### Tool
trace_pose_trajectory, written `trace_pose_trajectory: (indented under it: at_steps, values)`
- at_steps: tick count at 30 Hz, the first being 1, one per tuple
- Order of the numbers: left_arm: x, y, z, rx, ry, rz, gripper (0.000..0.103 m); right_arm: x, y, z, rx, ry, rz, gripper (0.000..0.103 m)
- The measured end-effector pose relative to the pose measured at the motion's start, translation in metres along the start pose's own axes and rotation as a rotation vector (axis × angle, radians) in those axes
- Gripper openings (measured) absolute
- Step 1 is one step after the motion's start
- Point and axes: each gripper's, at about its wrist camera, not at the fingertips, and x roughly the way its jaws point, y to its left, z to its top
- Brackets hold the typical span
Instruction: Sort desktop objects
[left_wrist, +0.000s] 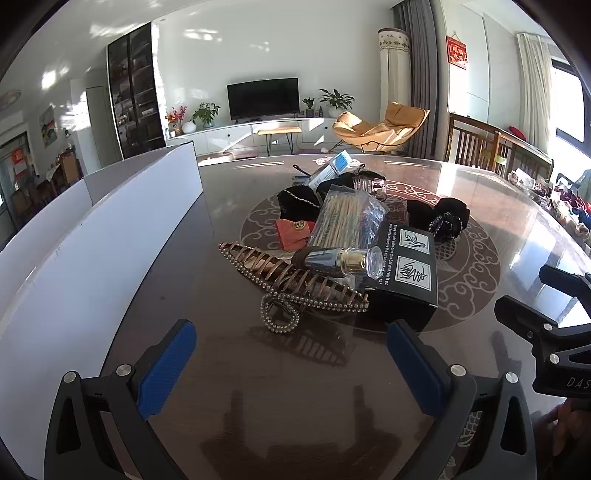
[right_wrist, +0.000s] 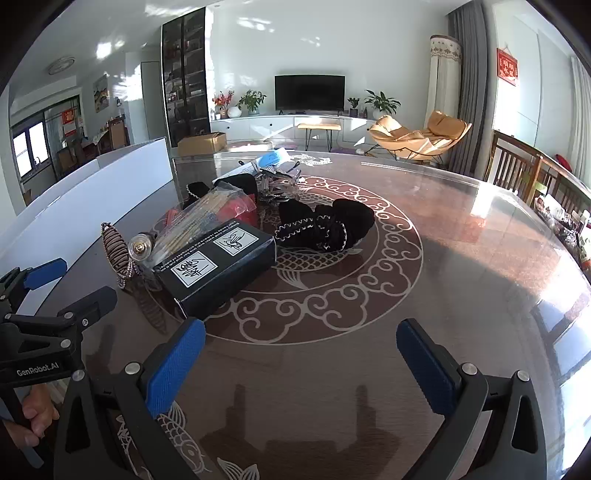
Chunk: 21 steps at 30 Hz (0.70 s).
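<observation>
A pile of small objects lies mid-table. A brown beaded hair clip (left_wrist: 295, 284) is nearest my left gripper (left_wrist: 291, 347), which is open and empty just short of it. Behind it lie a small perfume bottle (left_wrist: 343, 262), a black box (left_wrist: 402, 277), a bag of sticks (left_wrist: 343, 221), a red pouch (left_wrist: 293, 232) and black scrunchies (left_wrist: 439, 216). My right gripper (right_wrist: 301, 350) is open and empty over bare table, with the black box (right_wrist: 218, 266) ahead to its left and a black scrunchie (right_wrist: 325, 223) further on.
A white divided box (left_wrist: 110, 229) stands along the table's left side, also in the right wrist view (right_wrist: 92, 192). A blue-and-white packet (left_wrist: 332, 166) and a clear hair clip (left_wrist: 369, 182) lie at the pile's far end. Wooden chairs (left_wrist: 480, 144) stand at the right.
</observation>
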Motion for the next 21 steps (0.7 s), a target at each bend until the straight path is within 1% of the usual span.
trace_pose_trajectory:
  at_steps: [21]
  values:
    - [-0.0005, -0.0003, -0.0025, 0.009, 0.003, 0.006, 0.103, 0.0019, -0.001, 0.0005, 0.001, 0.005, 0.0, 0.103]
